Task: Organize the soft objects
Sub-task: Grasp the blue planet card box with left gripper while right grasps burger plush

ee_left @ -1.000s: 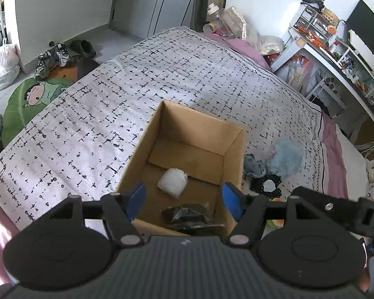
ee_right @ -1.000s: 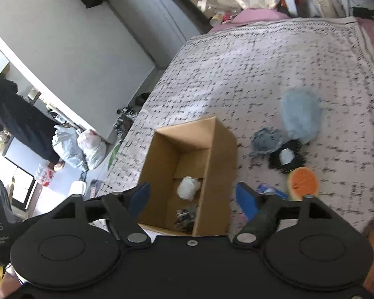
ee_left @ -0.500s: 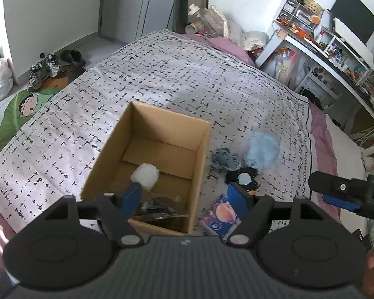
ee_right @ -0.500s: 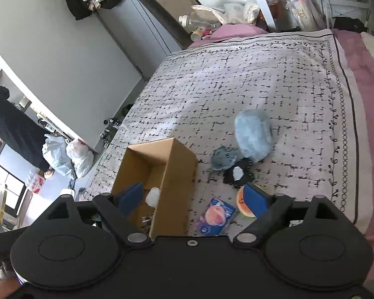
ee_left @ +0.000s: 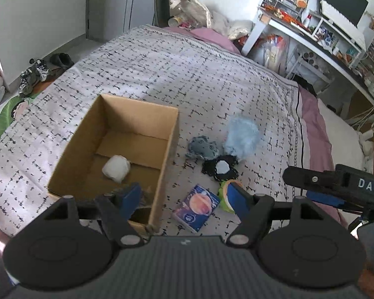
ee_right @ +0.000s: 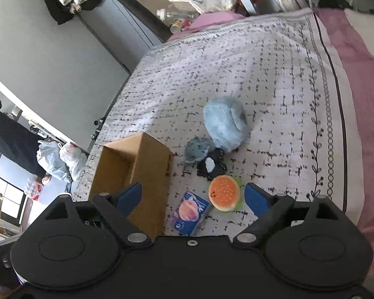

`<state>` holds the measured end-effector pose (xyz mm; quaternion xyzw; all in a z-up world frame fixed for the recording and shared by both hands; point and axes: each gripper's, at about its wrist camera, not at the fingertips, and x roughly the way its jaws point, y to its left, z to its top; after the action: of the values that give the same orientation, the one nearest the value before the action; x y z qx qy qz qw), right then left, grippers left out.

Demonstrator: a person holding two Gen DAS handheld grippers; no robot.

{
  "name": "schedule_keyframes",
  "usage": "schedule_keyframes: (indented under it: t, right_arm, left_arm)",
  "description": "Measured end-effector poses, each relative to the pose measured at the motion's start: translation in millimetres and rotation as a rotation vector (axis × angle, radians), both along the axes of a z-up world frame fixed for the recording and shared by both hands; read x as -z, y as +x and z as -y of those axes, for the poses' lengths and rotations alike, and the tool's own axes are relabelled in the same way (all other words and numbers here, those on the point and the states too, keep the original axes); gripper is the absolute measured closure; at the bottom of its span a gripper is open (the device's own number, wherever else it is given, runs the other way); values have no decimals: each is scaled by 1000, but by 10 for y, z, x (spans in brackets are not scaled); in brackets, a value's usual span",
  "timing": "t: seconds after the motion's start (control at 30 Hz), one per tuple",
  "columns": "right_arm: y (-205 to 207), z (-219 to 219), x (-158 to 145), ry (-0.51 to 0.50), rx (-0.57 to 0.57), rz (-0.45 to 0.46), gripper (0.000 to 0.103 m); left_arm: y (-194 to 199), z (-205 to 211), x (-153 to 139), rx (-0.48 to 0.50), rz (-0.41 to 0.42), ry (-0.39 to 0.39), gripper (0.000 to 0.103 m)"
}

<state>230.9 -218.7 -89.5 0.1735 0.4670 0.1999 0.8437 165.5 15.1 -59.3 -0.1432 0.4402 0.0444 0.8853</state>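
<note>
Both grippers hover over the bed, jaws released, nothing between them. Left gripper sits above the cardboard box edge; right gripper is over the burger plush and blue packet. White soft ball is inside the box. Fluffy blue plush, grey plush and black-white piece lie clustered just right of the box (touching each other).

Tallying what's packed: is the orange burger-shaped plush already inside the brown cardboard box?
No, the orange burger-shaped plush lies on the bedspread beside the brown cardboard box.
</note>
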Motion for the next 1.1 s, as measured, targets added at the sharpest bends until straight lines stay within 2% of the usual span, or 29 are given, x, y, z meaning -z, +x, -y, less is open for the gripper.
schedule_keyframes:
  t: [0.07,0.17,0.73,1.1]
  right_arm:
    - [27,39,55,22,11,-22,14]
    - [67,69,130,36,28,-42,8]
    - [281,162,449,87,58,-166,8]
    - [456,180,674,119,87,-241,8]
  left_arm:
    - [22,57,43,6,-6,4,28]
    - [54,135,109,10,-16,18,28]
    - [297,477,523,67,-81,38,32]
    - [540,567,852,92,-155,42,32]
